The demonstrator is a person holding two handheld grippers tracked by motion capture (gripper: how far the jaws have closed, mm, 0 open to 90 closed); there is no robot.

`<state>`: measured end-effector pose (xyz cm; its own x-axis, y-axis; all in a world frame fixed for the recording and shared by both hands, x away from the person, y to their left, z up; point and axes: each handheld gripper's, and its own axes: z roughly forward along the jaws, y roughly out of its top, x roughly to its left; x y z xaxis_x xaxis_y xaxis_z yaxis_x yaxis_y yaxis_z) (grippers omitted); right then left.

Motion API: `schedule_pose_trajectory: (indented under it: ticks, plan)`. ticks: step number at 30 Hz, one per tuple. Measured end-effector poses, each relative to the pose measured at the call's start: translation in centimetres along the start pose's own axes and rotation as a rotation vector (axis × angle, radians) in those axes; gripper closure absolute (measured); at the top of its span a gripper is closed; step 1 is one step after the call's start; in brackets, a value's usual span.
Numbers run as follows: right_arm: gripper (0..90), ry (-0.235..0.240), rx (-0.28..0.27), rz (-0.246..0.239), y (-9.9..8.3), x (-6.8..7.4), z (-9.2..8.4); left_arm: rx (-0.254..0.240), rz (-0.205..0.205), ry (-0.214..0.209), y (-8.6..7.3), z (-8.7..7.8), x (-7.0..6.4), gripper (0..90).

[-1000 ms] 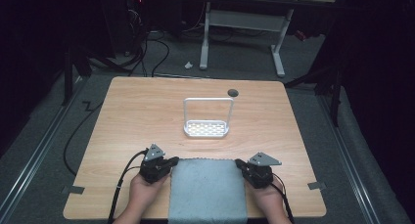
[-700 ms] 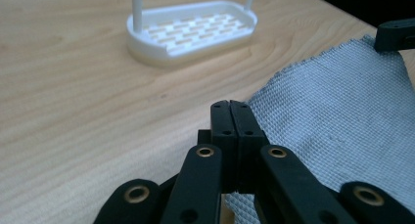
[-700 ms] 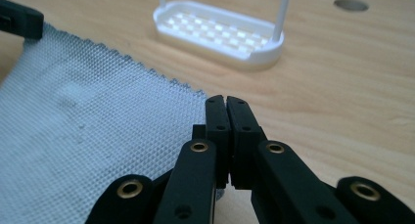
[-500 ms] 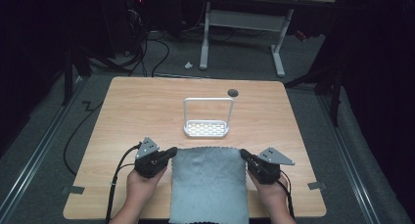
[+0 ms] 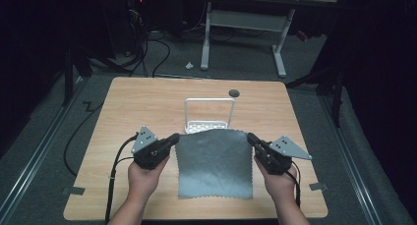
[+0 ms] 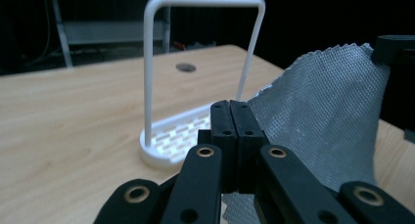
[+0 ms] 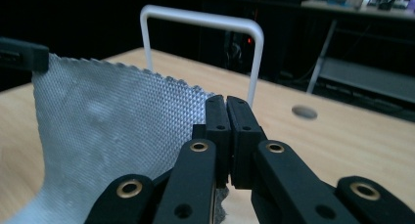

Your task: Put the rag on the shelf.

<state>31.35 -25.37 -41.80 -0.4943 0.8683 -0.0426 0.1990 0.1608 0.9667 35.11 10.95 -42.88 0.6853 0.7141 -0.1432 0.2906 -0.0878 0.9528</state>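
We are holding the grey cloth (image 5: 214, 161) by its two far corners, left gripper (image 5: 169, 140) and right gripper (image 5: 252, 139) each with jaws clamped on a corner. The far edge is lifted just off the table (image 5: 123, 112), reaching the white rack (image 5: 209, 114); the near part is lying flat. Likely aim: draping it over the rack's bar. Grasp and lift look done; carrying over and releasing are left.

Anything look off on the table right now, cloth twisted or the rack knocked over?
Nothing stands out. The grey cloth hangs evenly between the left gripper and the right gripper, each shut on a top corner, lower edge resting on the table. The white rack stands upright just behind it.
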Motion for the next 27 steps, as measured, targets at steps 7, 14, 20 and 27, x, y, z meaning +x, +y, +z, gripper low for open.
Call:
schedule_pose_trajectory:
  ticks: [7,14,20,27]
  plan:
    - [89.7,-0.009,-0.072,-0.028,3.2,-0.1,-0.3,-0.067,0.030,0.016,2.9,-0.5,0.0,89.7]
    - [89.7,-0.015,-0.118,-0.043,5.5,-0.3,-0.2,-0.119,0.054,0.035,5.7,-0.7,0.4,89.7]
    - [89.6,-0.023,-0.138,-0.046,6.9,-0.7,0.3,-0.135,0.077,0.046,7.4,-0.3,0.9,89.8]
    - [89.6,-0.043,-0.149,-0.019,8.0,-1.5,0.9,-0.154,0.100,0.062,9.3,0.4,1.6,89.7]
